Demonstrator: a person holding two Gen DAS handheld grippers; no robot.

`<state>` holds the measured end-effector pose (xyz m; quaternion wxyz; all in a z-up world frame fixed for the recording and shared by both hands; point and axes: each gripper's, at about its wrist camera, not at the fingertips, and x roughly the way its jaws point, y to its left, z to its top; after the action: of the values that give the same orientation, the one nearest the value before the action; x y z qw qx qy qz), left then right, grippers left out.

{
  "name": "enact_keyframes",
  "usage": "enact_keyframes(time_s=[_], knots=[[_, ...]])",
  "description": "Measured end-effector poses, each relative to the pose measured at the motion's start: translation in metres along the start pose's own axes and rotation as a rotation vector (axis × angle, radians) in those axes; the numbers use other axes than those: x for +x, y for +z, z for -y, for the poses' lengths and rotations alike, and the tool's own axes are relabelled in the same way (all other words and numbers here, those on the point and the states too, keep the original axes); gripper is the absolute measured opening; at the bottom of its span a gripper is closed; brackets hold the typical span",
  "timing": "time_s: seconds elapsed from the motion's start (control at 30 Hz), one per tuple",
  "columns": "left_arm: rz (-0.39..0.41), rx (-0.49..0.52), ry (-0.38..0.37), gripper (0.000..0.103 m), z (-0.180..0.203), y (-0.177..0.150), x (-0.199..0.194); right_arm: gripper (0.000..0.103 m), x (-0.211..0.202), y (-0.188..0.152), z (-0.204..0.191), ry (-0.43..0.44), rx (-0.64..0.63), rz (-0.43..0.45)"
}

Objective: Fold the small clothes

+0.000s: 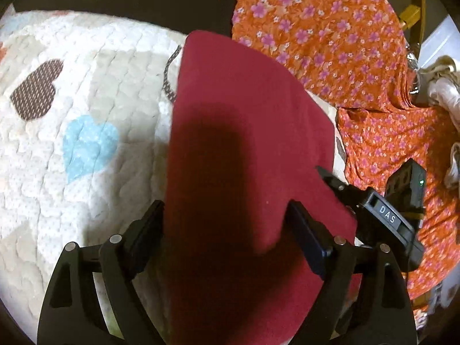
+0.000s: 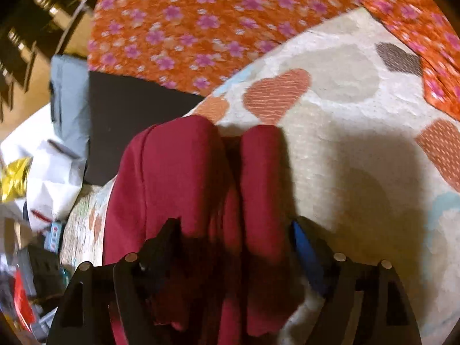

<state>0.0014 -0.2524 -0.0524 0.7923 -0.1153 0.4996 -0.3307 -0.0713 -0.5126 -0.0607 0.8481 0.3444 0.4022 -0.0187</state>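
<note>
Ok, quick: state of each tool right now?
Left tool: open wide, straddling the red garment, pads not pressing it.
Right tool: partly open; bunched red garment between its fingers, grip cannot be told.

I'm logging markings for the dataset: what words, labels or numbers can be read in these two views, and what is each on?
"DAS": white letters on a small label on the right gripper, seen in the left wrist view.
Small box at the left edge of the right wrist view: print too blurred to read.
Nothing else readable.

Both wrist cams look steeply down, close over the quilt (image 1: 86, 57); shared: red garment (image 1: 230, 115), quilt.
</note>
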Motion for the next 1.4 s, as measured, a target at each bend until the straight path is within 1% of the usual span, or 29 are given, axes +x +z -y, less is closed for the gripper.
enact_keyframes(time_s=[0.03,0.07,0.1,0.13,0.2,0.27,0.33,0.4,0.47,0.53,0.57,0.6,0.63,0.67,0.77,0.8,0.87,0.93,1.0,1.03,1.07,1.1,1.13,1.17,1.2,1.27,1.3,1.37,1.4], knots=[[-0.004,0.018,0.0,0.079,0.004,0.0,-0.001,0.051,0.001,0.0,-0.003,0.03,-0.008,-0.009],[-0.005,0.028,0.008,0.077,0.007,0.0,-0.003,0.045,-0.001,0.001,-0.007,0.038,-0.008,-0.013],[0.0,0.045,0.017,0.069,0.01,0.0,-0.009,0.035,-0.004,0.0,-0.011,0.022,-0.024,-0.011],[0.002,0.064,0.023,0.063,0.013,0.0,-0.016,0.033,-0.008,0.0,-0.017,0.001,-0.056,-0.006],[-0.001,0.068,0.016,0.063,0.015,-0.002,-0.034,0.031,-0.024,-0.003,-0.036,-0.016,-0.122,0.007],[0.012,0.068,0.004,0.063,0.014,-0.012,-0.062,0.031,-0.039,-0.011,-0.05,0.003,-0.15,-0.011],[0.023,0.087,0.017,0.063,0.01,-0.032,-0.093,0.031,-0.053,-0.024,-0.061,0.019,-0.17,-0.022],[0.021,0.082,0.037,0.063,0.002,-0.056,-0.113,0.031,-0.067,-0.045,-0.071,0.064,-0.176,-0.036],[-0.001,0.075,0.081,0.063,-0.004,-0.08,-0.12,0.031,-0.071,-0.069,-0.077,0.088,-0.162,-0.061],[-0.022,0.059,0.119,0.063,-0.01,-0.105,-0.12,0.032,-0.064,-0.089,-0.078,0.071,-0.153,-0.114],[-0.03,0.052,0.129,0.063,-0.012,-0.116,-0.118,0.035,-0.057,-0.099,-0.077,0.032,-0.16,-0.162],[-0.031,0.056,0.16,0.063,-0.013,-0.126,-0.116,0.037,-0.054,-0.105,-0.077,-0.013,-0.173,-0.187],[-0.017,0.061,0.185,0.063,-0.014,-0.132,-0.117,0.038,-0.057,-0.109,-0.076,-0.066,-0.188,-0.186],[-0.003,0.059,0.195,0.063,-0.014,-0.136,-0.119,0.038,-0.071,-0.112,-0.077,-0.084,-0.192,-0.15],[0.005,0.033,0.191,0.063,-0.015,-0.138,-0.12,0.038,-0.105,-0.111,-0.085,-0.071,-0.188,-0.041],[0.003,0.036,0.198,0.063,-0.014,-0.138,-0.118,0.038,-0.108,-0.111,-0.091,-0.06,-0.208,-0.031],[0.009,0.041,0.207,0.063,-0.015,-0.14,-0.115,0.038,-0.103,-0.111,-0.101,-0.058,-0.241,-0.043],[0.003,0.046,0.219,0.064,-0.015,-0.143,-0.113,0.038,-0.087,-0.11,-0.107,-0.07,-0.25,-0.066],[0.006,0.055,0.229,0.065,-0.016,-0.144,-0.112,0.038,-0.064,-0.106,-0.107,-0.129,-0.242,-0.1],[0.006,0.058,0.232,0.065,-0.016,-0.143,-0.111,0.038,-0.055,-0.104,-0.104,-0.133,-0.234,-0.112],[0.004,0.062,0.235,0.065,-0.015,-0.142,-0.111,0.032,-0.047,-0.102,-0.1,-0.115,-0.222,-0.116],[0.0,0.065,0.238,0.065,-0.015,-0.142,-0.112,0.022,-0.043,-0.101,-0.097,-0.093,-0.212,-0.119],[-0.002,0.069,0.238,0.065,-0.014,-0.141,-0.113,0.018,-0.046,-0.102,-0.096,-0.087,-0.215,-0.12],[0.0,0.072,0.239,0.065,-0.013,-0.141,-0.112,0.017,-0.052,-0.102,-0.098,-0.083,-0.243,-0.109],[0.004,0.074,0.24,0.069,-0.013,-0.14,-0.111,0.016,-0.058,-0.103,-0.101,-0.085,-0.279,-0.095],[0.016,0.075,0.243,0.071,-0.012,-0.141,-0.105,0.016,-0.064,-0.106,-0.108,-0.135,-0.349,-0.068],[0.012,0.073,0.242,0.071,-0.012,-0.142,-0.101,0.016,-0.061,-0.107,-0.108,-0.152,-0.36,-0.069],[0.008,0.076,0.241,0.072,-0.01,-0.143,-0.099,0.016,-0.046,-0.11,-0.105,-0.215,-0.392,-0.082],[0.008,0.086,0.249,0.072,-0.008,-0.143,-0.1,0.016,-0.042,-0.111,-0.103,-0.226,-0.399,-0.084]])
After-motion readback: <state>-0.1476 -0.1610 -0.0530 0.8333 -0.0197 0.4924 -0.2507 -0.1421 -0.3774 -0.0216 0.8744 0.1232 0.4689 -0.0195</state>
